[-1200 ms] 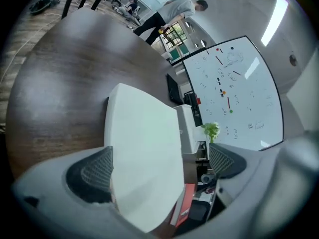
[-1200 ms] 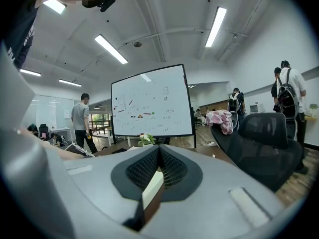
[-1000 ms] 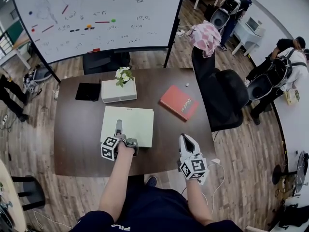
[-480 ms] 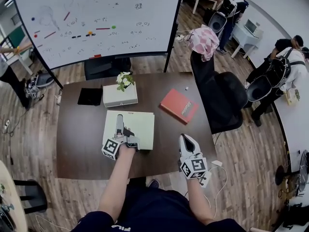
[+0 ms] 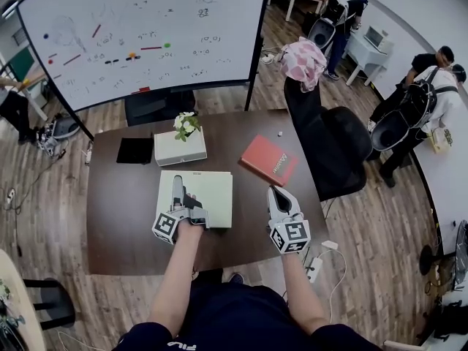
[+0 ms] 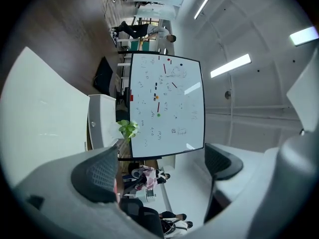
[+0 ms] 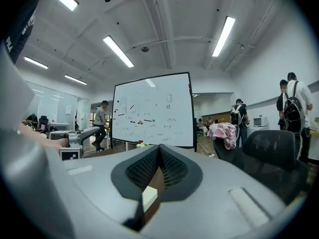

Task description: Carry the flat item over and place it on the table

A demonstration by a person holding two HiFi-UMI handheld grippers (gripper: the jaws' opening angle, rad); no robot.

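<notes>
Dark wood made up the table [image 5: 117, 218], with a whiteboard [image 5: 146, 35] standing behind its far edge and an office chair [image 5: 336, 148] draped with a pink cloth [image 5: 306, 58] off its far right corner. The flat item [image 5: 216, 196], a pale folder, lay flat on the table at the middle of the near edge. My left claw [image 5: 179, 181] was held over the folder's near left part and pointed toward the whiteboard. Its jaws stood wide apart (they had just been closing a little) with nothing between them; in the left gripper view [image 6: 159, 168] only the room showed in the gap, and the folder [image 6: 40, 118] lay off to one side. My right claw [image 5: 278, 194] was over the near right part of the table, beside the folder, jaws pressed together and empty [image 7: 159, 163]. Farther back sat a white box [image 5: 179, 148] with a small plant [image 5: 186, 121], a black pad [image 5: 135, 150] toward the far left corner and a red book [image 5: 272, 159] toward the right edge.
</notes>
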